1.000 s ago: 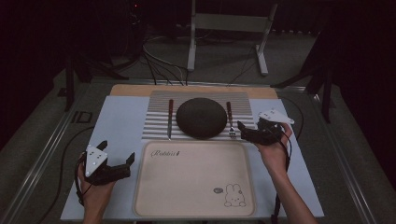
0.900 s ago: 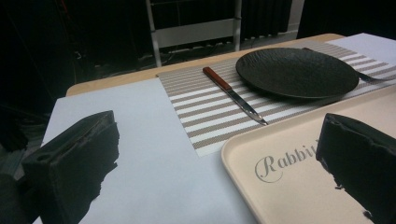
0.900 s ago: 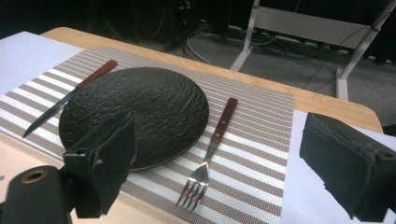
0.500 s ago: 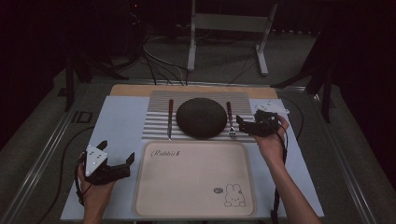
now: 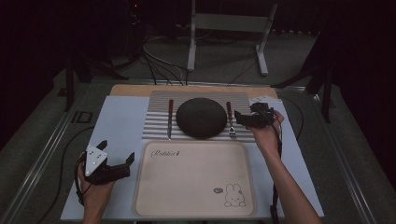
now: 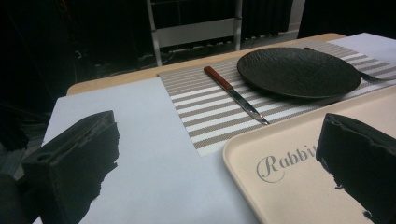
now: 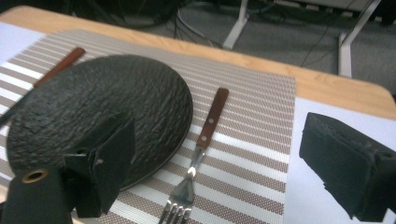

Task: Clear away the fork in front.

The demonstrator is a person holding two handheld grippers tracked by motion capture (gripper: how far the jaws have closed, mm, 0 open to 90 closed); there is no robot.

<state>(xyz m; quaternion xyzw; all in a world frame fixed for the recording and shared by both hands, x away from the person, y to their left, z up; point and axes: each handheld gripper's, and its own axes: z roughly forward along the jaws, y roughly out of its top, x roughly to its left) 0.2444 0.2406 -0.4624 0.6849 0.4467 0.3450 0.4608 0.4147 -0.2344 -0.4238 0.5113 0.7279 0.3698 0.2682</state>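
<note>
A black textured plate [image 5: 201, 117] sits mid-way on a striped placemat [image 5: 159, 128]. A wooden-handled knife [image 5: 170, 118] lies to its left and a wooden-handled fork [image 5: 230, 120] to its right. My right gripper [image 5: 239, 117] hovers open just right of the fork, jaws pointing left; in the right gripper view the fork [image 7: 198, 155] lies between the jaws and the plate [image 7: 93, 112] is under the left jaw. My left gripper [image 5: 116, 157] rests open at the near left, beside the cream tray [image 5: 196, 177]. The left gripper view shows the knife [image 6: 236, 94] and plate [image 6: 299, 72] ahead.
The cream tray [image 6: 289, 158] with "Rabbit" lettering and a rabbit drawing [image 5: 232, 196] takes up the near middle. A pale blue mat [image 5: 119, 123] covers the tabletop. A white metal stand [image 5: 229, 28] and cables lie on the floor beyond the far edge.
My right gripper has moved left and slightly away from the person, closing in beside the fork. The left gripper has stayed put.
</note>
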